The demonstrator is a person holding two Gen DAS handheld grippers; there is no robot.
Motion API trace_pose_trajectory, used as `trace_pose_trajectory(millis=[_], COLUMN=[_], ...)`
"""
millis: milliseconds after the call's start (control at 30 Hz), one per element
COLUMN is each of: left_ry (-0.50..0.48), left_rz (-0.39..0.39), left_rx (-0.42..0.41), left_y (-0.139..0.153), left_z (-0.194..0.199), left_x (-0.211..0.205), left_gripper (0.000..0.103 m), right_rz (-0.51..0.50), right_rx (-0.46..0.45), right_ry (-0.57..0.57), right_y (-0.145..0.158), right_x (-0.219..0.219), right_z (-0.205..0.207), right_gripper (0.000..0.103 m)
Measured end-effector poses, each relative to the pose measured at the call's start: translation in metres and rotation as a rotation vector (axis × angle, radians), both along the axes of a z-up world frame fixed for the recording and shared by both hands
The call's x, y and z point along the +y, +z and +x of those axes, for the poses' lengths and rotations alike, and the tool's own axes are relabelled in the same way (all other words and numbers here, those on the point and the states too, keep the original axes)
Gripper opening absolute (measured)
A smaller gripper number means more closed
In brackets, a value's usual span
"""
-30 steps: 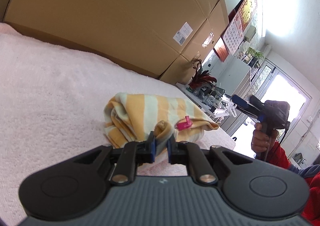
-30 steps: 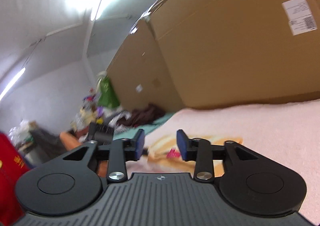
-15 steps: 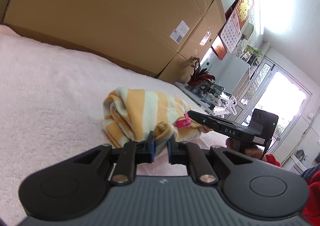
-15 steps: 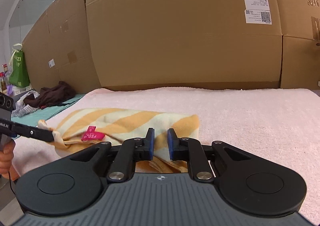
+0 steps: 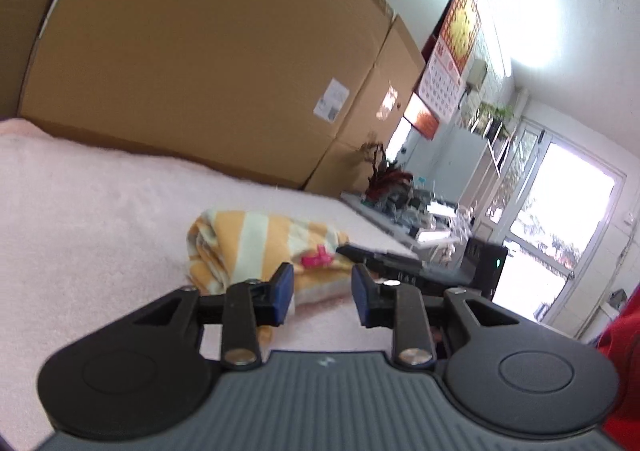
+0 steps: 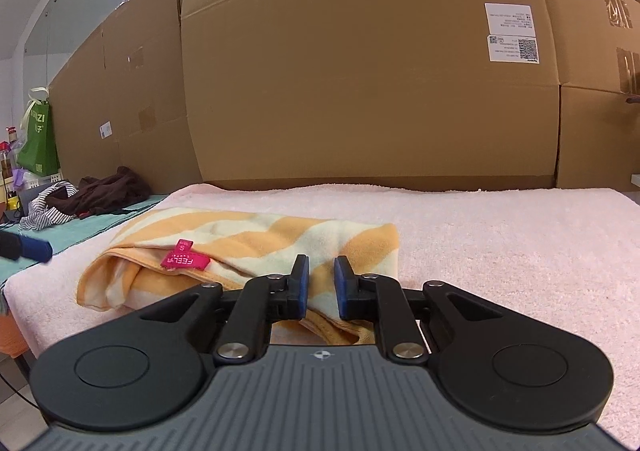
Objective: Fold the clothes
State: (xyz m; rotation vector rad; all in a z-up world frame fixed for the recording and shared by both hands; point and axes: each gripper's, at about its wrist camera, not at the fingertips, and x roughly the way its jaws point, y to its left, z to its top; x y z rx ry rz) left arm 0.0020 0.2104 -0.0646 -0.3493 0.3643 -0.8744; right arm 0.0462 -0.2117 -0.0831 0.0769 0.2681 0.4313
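Garment: a yellow-and-cream striped garment [image 6: 248, 247] with a pink label [image 6: 185, 257] is seen folded into a compact bundle on the pink towel-covered tabletop [image 6: 500, 243], just ahead of both sets of jaws.
Left gripper [image 5: 322, 287]: its jaws are opening; nothing is seen between them, and the bundle's near edge lies just beyond and to the left of the gap.
Right gripper [image 6: 321, 283]: its jaws are narrow, with a small gap; the bundle's near corner lies directly ahead of and partly below them. Whether the pads press on cloth cannot be told; no fabric is seen pinched between them.
Step in hand: the last fold appears to be finished, and the bundle is judged to be in the course of being let go by the left side.
Next move: either a tidy-up of the loose flap near the label, or a lift of the whole bundle; for a lift, all layers would need to be caught so that the fold is not undone.
Other clothes [image 6: 80, 197]: a dark and a striped piece are seen far left of the right jaws, likely waiting.
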Motion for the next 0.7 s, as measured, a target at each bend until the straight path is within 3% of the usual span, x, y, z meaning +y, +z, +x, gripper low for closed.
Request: trace_pose_trajectory(millis=[133, 233, 333, 433, 533, 700], left_ry=[0.146, 0.258, 0.316, 0.425, 0.445, 0.442], left_rz=[-0.058, -0.043, -0.022, 0.031, 0.049, 0.121], left_rx=[-0.001, 0.04, 0.121, 0.156, 0.157, 0.079], left_y=[0.009, -0.002, -0.024, -0.039, -0.041, -0.039], left_z=[0.033, 0.062, 0.083, 0.088, 0.083, 0.07], left_x=[-0.029, -0.063, -0.089, -0.101, -0.097, -0.103], left_gripper=[0.032, 0.029, 0.01, 0.01, 0.011, 0.011], right_rz=[0.004, -0.015, -0.019, -0.009, 0.003, 0.02], right_rx=[-0.003, -0.013, -0.021, -0.025, -0.026, -0.025], right_ry=[-0.002, -0.011, -0.017, -0.022, -0.023, -0.02], right_y=[0.0, -0.001, -0.002, -0.003, -0.004, -0.006], right_x=[0.001, 0.005, 0.006, 0.006, 0.005, 0.002], right_z=[-0.001, -0.004, -0.006, -0.008, -0.009, -0.009], right_gripper=[0.014, 0.014, 0.014, 0.014, 0.014, 0.014])
